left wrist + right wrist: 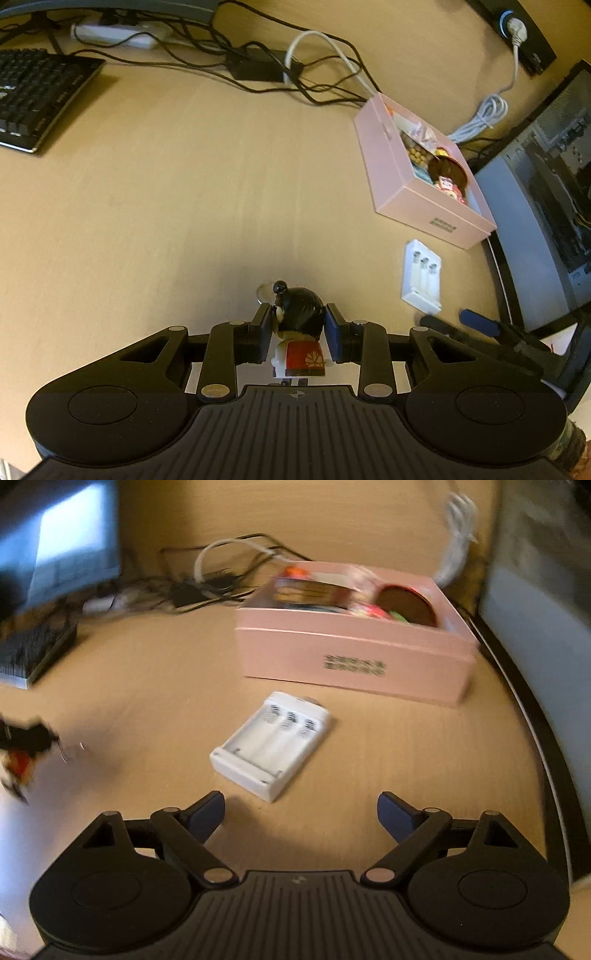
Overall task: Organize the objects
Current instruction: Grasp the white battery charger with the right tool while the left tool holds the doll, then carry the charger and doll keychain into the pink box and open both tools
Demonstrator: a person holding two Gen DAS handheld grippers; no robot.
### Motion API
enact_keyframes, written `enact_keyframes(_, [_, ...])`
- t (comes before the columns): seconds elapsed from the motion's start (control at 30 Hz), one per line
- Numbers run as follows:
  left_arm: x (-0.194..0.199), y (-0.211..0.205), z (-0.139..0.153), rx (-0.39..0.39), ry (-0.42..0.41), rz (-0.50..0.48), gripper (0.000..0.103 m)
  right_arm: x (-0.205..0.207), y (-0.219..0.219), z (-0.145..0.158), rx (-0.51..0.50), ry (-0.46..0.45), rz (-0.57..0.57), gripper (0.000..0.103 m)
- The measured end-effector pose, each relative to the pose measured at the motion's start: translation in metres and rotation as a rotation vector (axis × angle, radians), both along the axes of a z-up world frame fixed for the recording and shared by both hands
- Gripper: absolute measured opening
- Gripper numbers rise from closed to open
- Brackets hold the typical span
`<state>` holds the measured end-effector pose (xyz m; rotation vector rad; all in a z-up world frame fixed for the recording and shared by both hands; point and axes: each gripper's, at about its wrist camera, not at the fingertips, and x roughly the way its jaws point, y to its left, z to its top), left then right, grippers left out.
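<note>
A: Left gripper [297, 332] is clamped on the figurine [298, 332]. Black hair, red robe, keyring at the head. Pads press its head from both sides. Bottom centre of the left wrist view, above the wooden desk [184, 221].

B: Right one?

A: Right gripper [301, 812] stands wide, nothing between the fingers. No earlier shot, so that's all I can say. It hovers over the desk, bottom centre of its own view.

B: What's in front of it?

A: White battery charger [271, 744], lying flat, mid-frame, just beyond the fingertips, not touching them.

B: And the box?

A: Pink box [354, 661], open top, upper right of the frame, past the charger and near it. Small colourful items inside, too blurred to name.

B: Anything else?

A: Keyboard [37, 96] upper left, cable tangle [277, 70] along the top.
</note>
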<state>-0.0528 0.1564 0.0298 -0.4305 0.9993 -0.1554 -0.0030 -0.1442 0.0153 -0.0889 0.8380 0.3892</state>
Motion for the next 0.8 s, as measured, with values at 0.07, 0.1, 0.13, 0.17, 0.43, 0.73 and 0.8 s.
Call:
enact_keyframes(0.07, [-0.002, -0.003, 0.0, 0.002, 0.001, -0.009, 0.033, 0.003, -0.006, 0.004, 0.086, 0.027, -0.032, 0.091])
enact_keyframes(0.1, [-0.003, -0.004, 0.001, 0.005, 0.002, -0.01, 0.033, 0.005, -0.005, 0.006, 0.108, 0.024, -0.045, 0.091])
enact_keyframes(0.13, [-0.005, -0.003, 0.001, 0.01, 0.003, -0.009, 0.033, 0.007, -0.001, 0.007, 0.115, 0.014, -0.053, 0.091])
enact_keyframes(0.17, [-0.007, -0.002, 0.002, 0.015, 0.005, -0.006, 0.033, 0.011, 0.005, 0.006, 0.114, 0.001, -0.063, 0.091])
enact_keyframes(0.43, [-0.022, 0.019, 0.004, 0.034, 0.019, 0.06, 0.033, 0.032, 0.052, -0.01, -0.007, -0.106, 0.01, 0.072])
enact_keyframes(0.73, [-0.017, -0.01, 0.002, 0.02, 0.011, -0.067, 0.033, 0.009, 0.026, 0.006, -0.026, -0.09, 0.118, 0.047])
enact_keyframes(0.8, [-0.015, -0.024, 0.004, 0.021, 0.005, -0.129, 0.033, -0.001, 0.013, 0.015, -0.02, -0.088, 0.116, 0.047])
